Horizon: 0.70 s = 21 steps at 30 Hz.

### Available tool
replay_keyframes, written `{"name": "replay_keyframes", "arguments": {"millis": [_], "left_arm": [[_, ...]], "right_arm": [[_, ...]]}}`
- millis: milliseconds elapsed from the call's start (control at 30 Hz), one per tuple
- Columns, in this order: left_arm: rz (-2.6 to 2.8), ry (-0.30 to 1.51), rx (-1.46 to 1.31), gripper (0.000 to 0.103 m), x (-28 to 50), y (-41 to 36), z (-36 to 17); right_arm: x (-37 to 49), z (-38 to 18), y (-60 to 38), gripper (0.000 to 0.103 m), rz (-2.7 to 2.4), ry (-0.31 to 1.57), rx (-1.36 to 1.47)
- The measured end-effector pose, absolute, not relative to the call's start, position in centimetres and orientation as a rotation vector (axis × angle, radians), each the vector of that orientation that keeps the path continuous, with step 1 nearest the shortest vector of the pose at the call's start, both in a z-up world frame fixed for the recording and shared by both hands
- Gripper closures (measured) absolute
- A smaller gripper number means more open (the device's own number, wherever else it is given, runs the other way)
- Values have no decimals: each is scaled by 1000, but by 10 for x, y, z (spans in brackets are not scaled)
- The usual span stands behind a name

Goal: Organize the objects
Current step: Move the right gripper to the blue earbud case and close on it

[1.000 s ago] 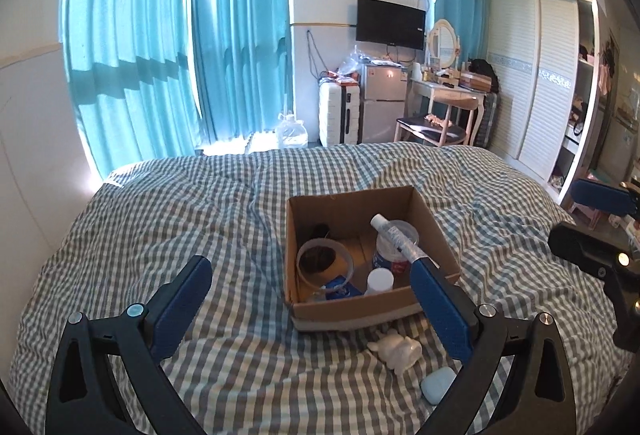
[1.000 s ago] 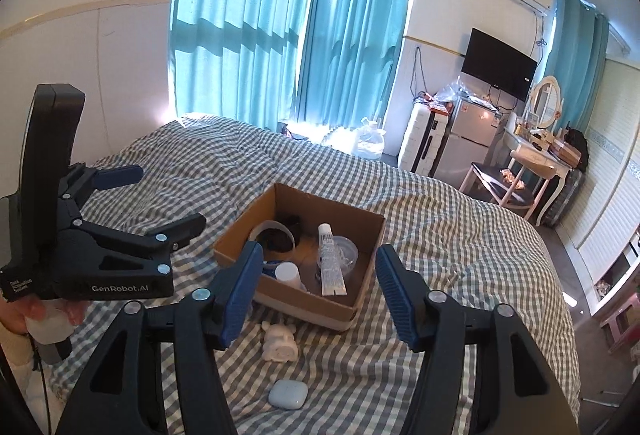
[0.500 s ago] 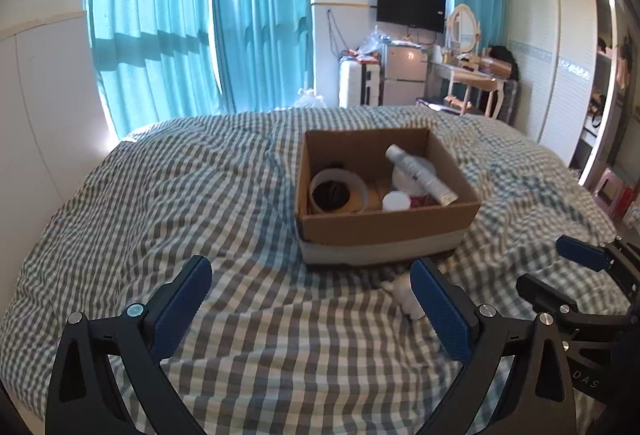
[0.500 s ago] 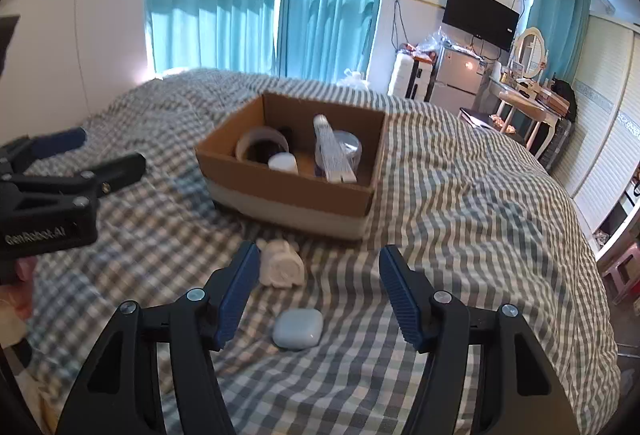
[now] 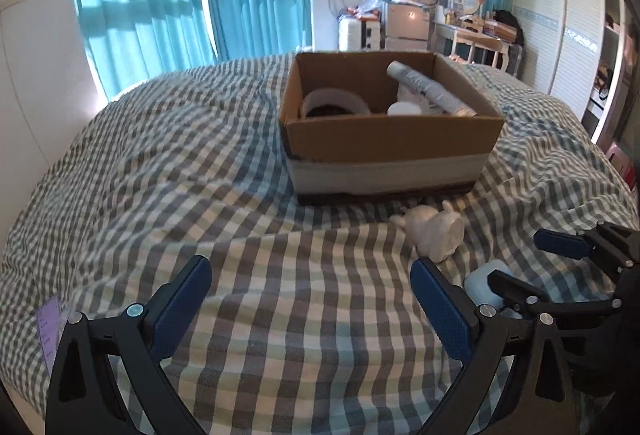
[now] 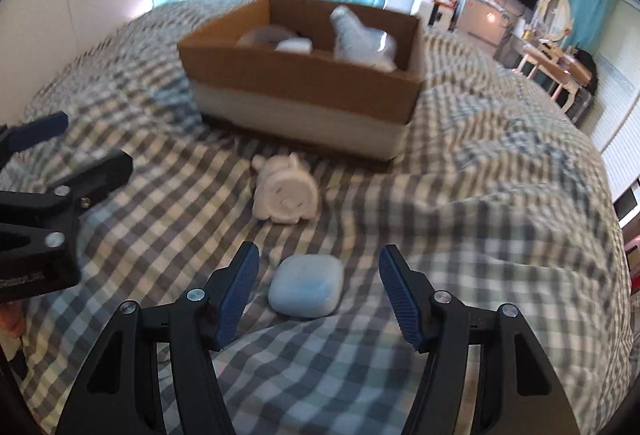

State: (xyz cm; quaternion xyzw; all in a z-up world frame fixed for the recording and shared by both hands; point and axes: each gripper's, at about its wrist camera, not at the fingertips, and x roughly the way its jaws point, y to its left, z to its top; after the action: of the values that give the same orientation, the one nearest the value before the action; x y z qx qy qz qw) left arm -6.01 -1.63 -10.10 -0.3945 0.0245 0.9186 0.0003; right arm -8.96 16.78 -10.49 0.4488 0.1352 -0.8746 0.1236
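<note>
1. Right wrist view: one brown cardboard box (image 6: 304,75) with a pale lower band sits on the checked bedspread (image 6: 480,195).
2. One white figurine (image 6: 286,195) lies just before the box.
3. One pale-blue rounded case (image 6: 306,291) lies nearer, between the right gripper's (image 6: 318,299) spread fingers, untouched.
4. Left gripper (image 5: 310,309) gapes empty.

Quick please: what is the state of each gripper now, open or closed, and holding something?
Left gripper: open, holding nothing.
Right gripper: open, holding nothing; the pale blue case lies on the bed between its fingers.
</note>
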Motion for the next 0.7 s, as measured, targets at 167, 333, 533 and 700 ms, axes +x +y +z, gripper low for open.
{"name": "replay_keyframes", "arguments": {"millis": [167, 333, 533, 700], "left_arm": [[2862, 18, -1333, 1, -65, -26, -114], [2848, -22, -1340, 1, -65, -30, -117], [2838, -15, -1361, 1, -66, -29, -117], [2832, -22, -1374, 1, -65, -29, -118]], "right_arm": [[-106, -132, 162, 45, -2485, 404, 1429], [-115, -145, 169, 47, -2458, 348, 1503], [-113, -155, 160, 51, -2438, 436, 1540], [-105, -153, 158, 51, -2444, 463, 1519]]}}
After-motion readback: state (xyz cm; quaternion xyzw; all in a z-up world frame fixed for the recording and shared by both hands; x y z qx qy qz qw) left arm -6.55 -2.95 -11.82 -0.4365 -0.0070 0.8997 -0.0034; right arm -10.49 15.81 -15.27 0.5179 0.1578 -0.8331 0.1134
